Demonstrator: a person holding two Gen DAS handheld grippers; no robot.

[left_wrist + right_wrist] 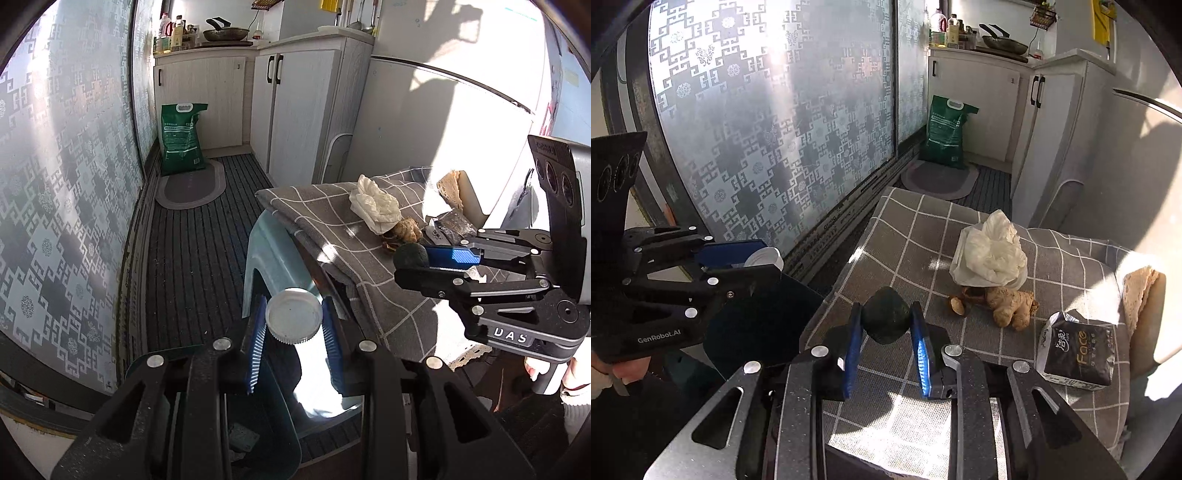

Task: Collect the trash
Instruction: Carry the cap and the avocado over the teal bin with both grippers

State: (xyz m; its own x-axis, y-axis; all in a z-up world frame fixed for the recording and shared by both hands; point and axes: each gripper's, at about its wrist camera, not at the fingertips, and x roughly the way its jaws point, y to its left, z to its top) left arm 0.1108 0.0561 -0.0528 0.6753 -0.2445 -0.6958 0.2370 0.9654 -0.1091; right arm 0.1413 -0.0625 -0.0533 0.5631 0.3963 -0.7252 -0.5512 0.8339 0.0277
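- Nearest to us, the left gripper (293,321) clamps its blue pads on a white bottle cap (294,320), held off the table and above a blue dustpan (258,417) that sits low under the fingers.
- Our right gripper (886,320) is clenched on a dark, roundish lump (886,319) (what it is we cannot tell), raised a little over the near part of the cloth.
- So two pieces of trash are in hand, neither yet dropped anywhere; we judge the task to be somewhere in the middle.
- Left on the table: a crumpled white tissue (991,254), just beside it a knob of ginger (1012,302) with brown scraps (960,301) touching its near end, and a dark tissue pack (1076,352) close to the right edge (the pack may not be trash at all).
- No bin shows clearly in either view; the dustpan is probably where the pieces go.
- Everything rests on a grey checked cloth (916,236) draped over a small table, patched with strong sun.
- Around us is a narrow kitchen: frosted patterned sliding door (775,122) on one side, white cabinets (295,110) on the other, a green sack (183,138) at the far end by an oval mat (192,184), and a pan (225,34) on the counter.
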